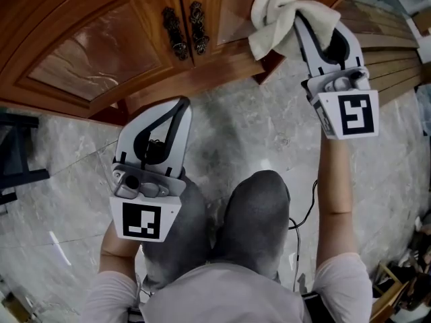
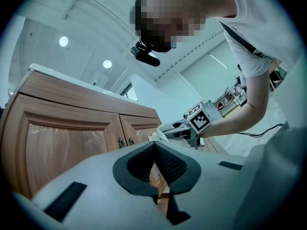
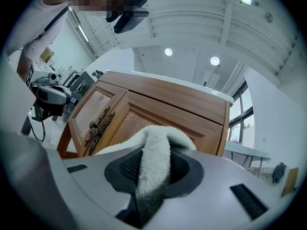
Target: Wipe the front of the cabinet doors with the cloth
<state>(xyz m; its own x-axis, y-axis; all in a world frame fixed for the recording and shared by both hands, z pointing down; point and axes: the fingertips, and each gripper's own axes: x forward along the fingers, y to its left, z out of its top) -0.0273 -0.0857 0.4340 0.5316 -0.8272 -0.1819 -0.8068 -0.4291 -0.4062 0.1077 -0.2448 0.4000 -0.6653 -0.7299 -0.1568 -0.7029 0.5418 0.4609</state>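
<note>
**Cloth at Right Door: Wiping Under Way**

The cloth (image 1: 283,19) is bunched against the lower outer corner of the right-hand one of the cabinet doors (image 1: 101,39). No wiped area can be distinguished, so most of both fronts probably remains. The right gripper (image 1: 316,29) clamps the cloth, arm extended forward. The left gripper (image 1: 178,110), jaws closed on nothing, is held low above the knees (image 1: 259,194), clear of the doors.

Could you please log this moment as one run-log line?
right gripper: shut on cloth, at cabinet door | left gripper: jaws shut, empty, away from the door
</note>
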